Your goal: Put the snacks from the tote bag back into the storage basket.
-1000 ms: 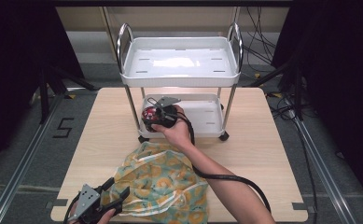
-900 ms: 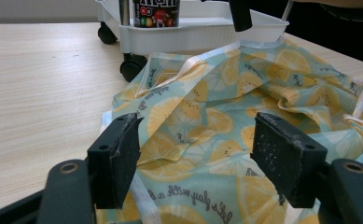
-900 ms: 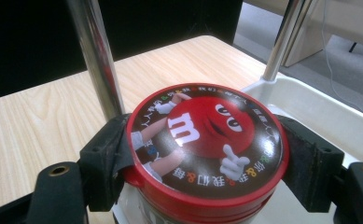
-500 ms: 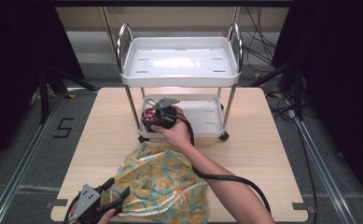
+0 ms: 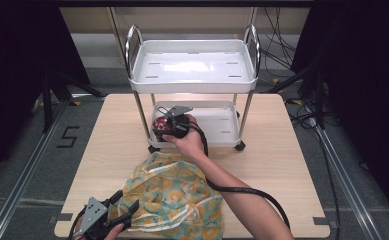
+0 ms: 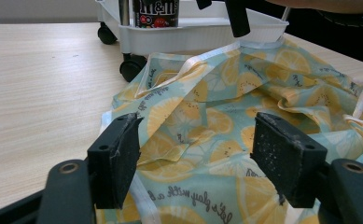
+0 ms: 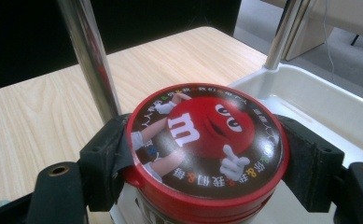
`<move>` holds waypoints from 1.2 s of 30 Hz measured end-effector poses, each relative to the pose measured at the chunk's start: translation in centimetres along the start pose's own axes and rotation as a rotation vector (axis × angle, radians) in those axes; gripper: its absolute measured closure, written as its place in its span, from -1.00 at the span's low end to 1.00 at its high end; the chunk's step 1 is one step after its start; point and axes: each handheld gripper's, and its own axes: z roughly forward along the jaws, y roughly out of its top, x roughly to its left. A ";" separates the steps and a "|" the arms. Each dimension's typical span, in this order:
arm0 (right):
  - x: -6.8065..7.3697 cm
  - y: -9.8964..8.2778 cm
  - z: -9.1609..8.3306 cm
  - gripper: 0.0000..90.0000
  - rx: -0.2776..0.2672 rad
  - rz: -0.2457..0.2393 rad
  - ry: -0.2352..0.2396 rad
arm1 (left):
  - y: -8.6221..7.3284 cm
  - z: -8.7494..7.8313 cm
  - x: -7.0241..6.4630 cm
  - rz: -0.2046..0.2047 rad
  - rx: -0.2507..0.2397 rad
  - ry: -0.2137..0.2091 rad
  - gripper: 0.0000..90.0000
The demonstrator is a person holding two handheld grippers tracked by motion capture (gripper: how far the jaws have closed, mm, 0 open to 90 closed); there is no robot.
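Candy tin [image 5: 161, 125] sits in the cart's lower tray [image 5: 222, 131], my right gripper [image 5: 171, 125] at it. Left gripper [image 6: 202, 163] hangs open over the soft lemon cloth [image 6: 244, 116]. Right jaws clamp the tin's red lid [image 7: 206, 140]: rigid, slick, so I grip its rim squarely.

My right gripper [image 7: 207, 158] clasped the tin [image 7: 206, 140] in the cart's [image 5: 192, 80] lower tray, at its left end. The cloth [image 5: 174, 197] lay nearer, my left gripper [image 6: 202, 163] at its near-left edge.
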 end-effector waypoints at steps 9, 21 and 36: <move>-0.1 -0.4 0.4 -0.41 0.010 0.001 0.013 | 0.0 0.0 0.0 0.001 0.000 0.000 -0.31; 0.1 -0.6 0.5 -0.41 0.010 0.000 0.022 | 0.0 0.0 0.0 0.003 0.003 0.001 -0.31; 0.2 -1.1 0.7 -0.48 -0.002 0.041 0.045 | 0.0 0.0 0.0 0.001 -0.002 -0.002 -0.31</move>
